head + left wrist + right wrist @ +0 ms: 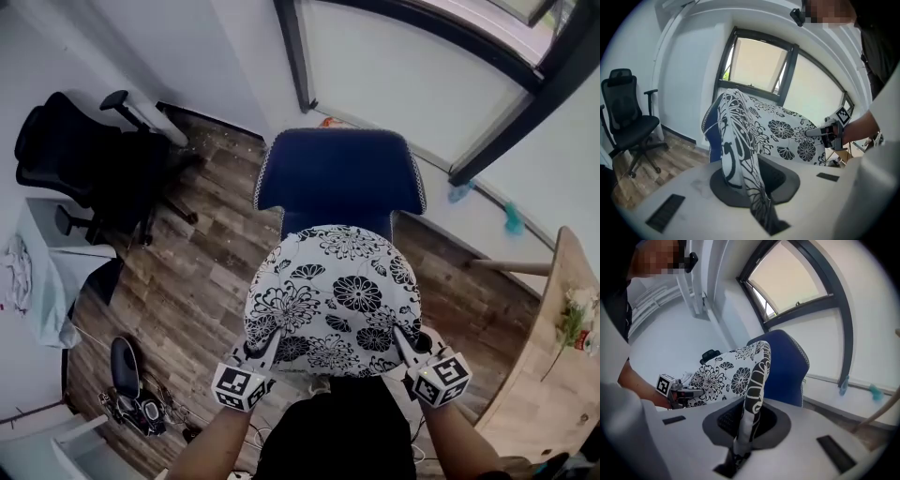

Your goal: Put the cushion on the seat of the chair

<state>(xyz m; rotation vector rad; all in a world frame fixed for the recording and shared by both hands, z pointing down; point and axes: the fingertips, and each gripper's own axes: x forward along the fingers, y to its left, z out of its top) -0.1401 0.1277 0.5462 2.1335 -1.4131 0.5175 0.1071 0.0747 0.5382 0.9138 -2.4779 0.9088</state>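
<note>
Cushion overlaps chair; office chair left.

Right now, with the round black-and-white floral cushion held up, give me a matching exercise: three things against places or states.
1. round black-and-white floral cushion
2. blue padded chair
3. black office chair

A. far left in the head view
B. clamped at its near edge by left gripper and right gripper
C. straight beyond the cushion

Pairs: 1-B, 2-C, 3-A
</note>
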